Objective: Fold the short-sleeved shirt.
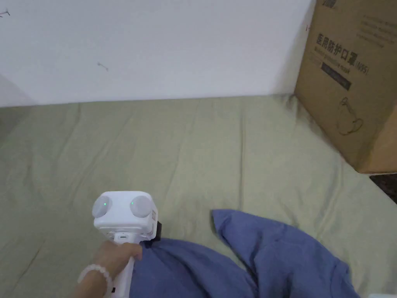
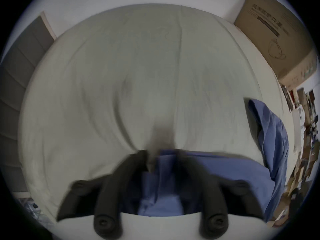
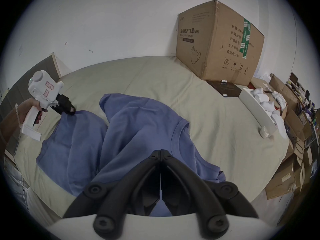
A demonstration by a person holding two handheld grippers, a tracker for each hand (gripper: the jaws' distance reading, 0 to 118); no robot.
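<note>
One blue shirt [image 3: 142, 131] lies rumpled on the bed [image 3: 199, 108], long axis left to right, collar toward the right. Left tool [image 3: 70, 111] grips its far left edge; right tool [image 3: 160, 152] is closed, fabric between its jaws hidden. One cardboard box [image 3: 216, 42] stands behind.

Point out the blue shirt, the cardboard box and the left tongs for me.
blue shirt [image 3: 138, 122]: right gripper view, on the flat chest panel.
cardboard box [image 3: 216, 41]: right gripper view, on its front corner edge.
left tongs [image 3: 70, 111]: right gripper view, at the black tips on the shirt's edge.
</note>
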